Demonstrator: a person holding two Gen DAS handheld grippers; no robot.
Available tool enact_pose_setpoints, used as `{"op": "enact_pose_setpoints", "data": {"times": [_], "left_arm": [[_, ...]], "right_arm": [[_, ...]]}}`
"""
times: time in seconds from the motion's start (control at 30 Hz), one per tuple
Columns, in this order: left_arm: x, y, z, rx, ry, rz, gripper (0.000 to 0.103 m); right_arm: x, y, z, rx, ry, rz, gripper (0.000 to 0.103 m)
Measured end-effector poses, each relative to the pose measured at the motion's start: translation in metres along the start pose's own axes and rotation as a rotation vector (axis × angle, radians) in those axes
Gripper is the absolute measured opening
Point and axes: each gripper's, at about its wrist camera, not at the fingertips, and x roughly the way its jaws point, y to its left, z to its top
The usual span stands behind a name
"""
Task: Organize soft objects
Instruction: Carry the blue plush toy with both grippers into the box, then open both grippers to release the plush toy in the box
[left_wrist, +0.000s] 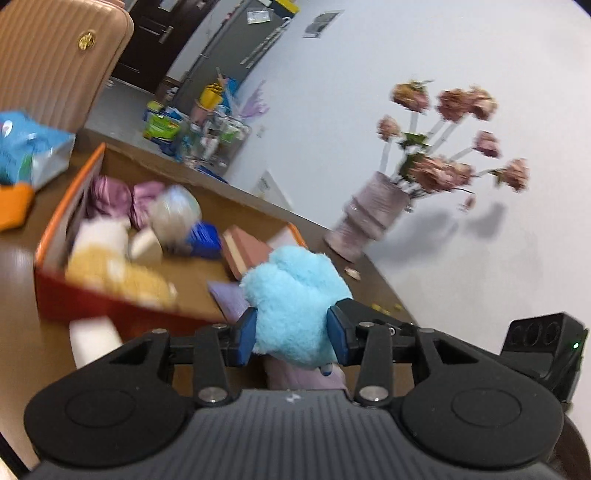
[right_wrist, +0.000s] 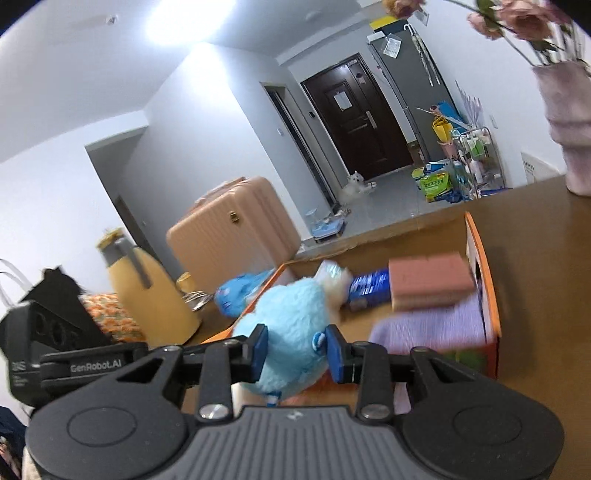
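1. Plush of pale blue, the blue plush toy (left_wrist: 291, 295), is seen at lower centre of both wrist views, pinched between blue finger pads.
2. The left gripper (left_wrist: 291, 332) is closed on the toy, its pads pressed into the fur on both sides; the right gripper (right_wrist: 295, 350) is likewise closed on the same toy (right_wrist: 288, 332), so the toy appears to be held by both at once.
3. The toy is held above the near edge of the orange box (left_wrist: 55, 236), which is seen at centre left of the left view with other soft items and a pink sponge block (right_wrist: 428, 282) already inside.
4. The toy is judged to be light, compressible and not fragile; the fur is dented by the pads, so a hold across the thick middle of the body is thought safest, since a pinch on loose fur alone could slip.
5. A small tag appears to hang from the toy's underside in the right view, but nothing on it can be read.
6. "GenRobot.AI" is printed on the black module (right_wrist: 55, 347) at lower left of the right view.
7. Writing on the blue packet (right_wrist: 369, 288) in the box is too blurred to read.
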Motion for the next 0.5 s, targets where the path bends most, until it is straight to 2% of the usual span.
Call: {"op": "enact_pose_setpoints", "data": {"times": [0.1,0.23,0.37,0.5], "left_arm": [[0.024,0.014,0.019,0.012,0.022,0.032,0.041],[0.05,0.04,0.028,0.0,0.082,0.061,0.041],[0.064,0.058,0.023,0.002,0.126,0.099,0.041],[0.064,0.054,0.02,0.073,0.146,0.088,0.043]], "right_arm": [[0.037,-0.012,0.02,0.004,0.037,-0.008,0.033],[0.081,-0.029,0.025,0.033,0.094,-0.03,0.033],[0.11,-0.039,0.015,0.036,0.155,-0.059,0.033],[0.121,-0.036,0.005,0.001,0.212,-0.119,0.032]]}}
